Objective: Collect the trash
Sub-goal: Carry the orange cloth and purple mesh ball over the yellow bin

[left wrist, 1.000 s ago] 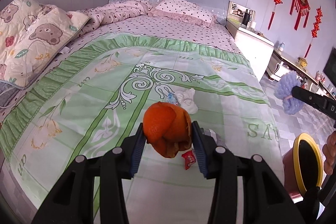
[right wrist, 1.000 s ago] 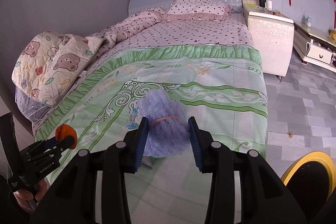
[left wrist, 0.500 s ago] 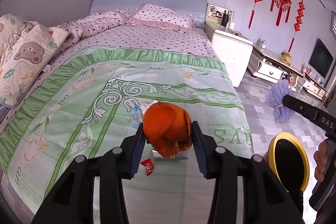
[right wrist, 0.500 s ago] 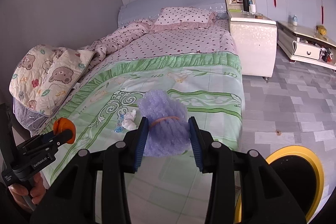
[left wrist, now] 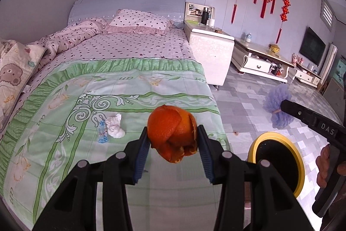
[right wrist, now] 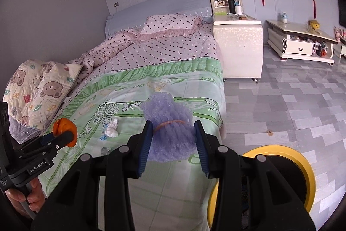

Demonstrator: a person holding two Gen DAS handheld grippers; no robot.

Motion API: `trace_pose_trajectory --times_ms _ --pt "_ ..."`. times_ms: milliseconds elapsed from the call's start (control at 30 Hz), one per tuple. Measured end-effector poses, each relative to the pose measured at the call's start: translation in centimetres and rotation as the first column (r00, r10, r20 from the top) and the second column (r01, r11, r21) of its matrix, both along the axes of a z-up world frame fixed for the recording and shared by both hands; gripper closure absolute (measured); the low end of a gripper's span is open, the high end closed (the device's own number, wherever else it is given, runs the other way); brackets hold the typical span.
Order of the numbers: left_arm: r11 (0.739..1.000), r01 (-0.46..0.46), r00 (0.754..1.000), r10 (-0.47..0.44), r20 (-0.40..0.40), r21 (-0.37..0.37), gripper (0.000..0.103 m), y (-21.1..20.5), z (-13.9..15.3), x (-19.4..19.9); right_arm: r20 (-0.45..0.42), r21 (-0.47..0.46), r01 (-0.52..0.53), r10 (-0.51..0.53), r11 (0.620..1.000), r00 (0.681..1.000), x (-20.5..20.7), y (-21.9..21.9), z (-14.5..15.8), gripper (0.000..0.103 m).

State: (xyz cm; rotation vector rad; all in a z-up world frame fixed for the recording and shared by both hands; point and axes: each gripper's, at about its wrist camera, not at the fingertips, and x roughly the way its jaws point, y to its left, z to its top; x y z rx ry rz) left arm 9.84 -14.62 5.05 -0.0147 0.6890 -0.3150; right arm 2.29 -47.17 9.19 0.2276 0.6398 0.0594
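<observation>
My left gripper [left wrist: 173, 140] is shut on an orange peel [left wrist: 173, 131], held in the air above the foot of the bed. My right gripper [right wrist: 173, 138] is shut on a purple foam net bundle [right wrist: 170, 129] tied with a rubber band; it also shows in the left wrist view [left wrist: 276, 107]. A yellow-rimmed bin [left wrist: 298, 166] stands on the floor beside the bed corner, low right in both views [right wrist: 307, 168]. A crumpled white tissue [left wrist: 114, 127] and a small blue wrapper [left wrist: 102, 132] lie on the green bedspread [left wrist: 64, 112].
A white bedside cabinet [left wrist: 212, 51] stands right of the bed. A low TV stand [left wrist: 263, 62] runs along the far wall. A bear-print quilt [right wrist: 36, 92] is piled at the bed's left edge. Grey tiled floor [right wrist: 292, 105] lies to the right.
Both grippers have swung right, away from the bed middle toward the floor side. The yellow bin has come further into both views. Both still hold their items.
</observation>
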Motion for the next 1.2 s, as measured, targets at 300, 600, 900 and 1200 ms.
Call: trace_pose_trajectory --times_ms 300,600,900,1200 --pt "0.995 0.102 0.995 -0.102 -0.002 0.009 0.062 -5.8 0.3 -0.4 0.001 -0.002 0.069 -0.069 0.998 0.998 -2.3 -4.6 0.0 0.065" --pt "0.982 0.187 0.982 -0.187 -0.032 0.018 0.062 -11.4 -0.8 -0.3 -0.013 -0.007 0.133 -0.133 0.991 0.991 -4.4 -9.0 -0.8 0.065" --pt "0.966 0.258 0.964 -0.255 -0.077 0.026 0.062 -16.3 -2.5 -0.1 -0.042 0.013 0.186 -0.185 0.982 0.982 -5.8 -12.2 -2.5 0.065" --pt "0.951 0.308 0.945 -0.303 -0.121 0.033 0.062 -20.5 -5.1 -0.5 -0.080 0.030 0.230 -0.227 0.973 0.971 -6.6 -15.1 -5.2 0.065"
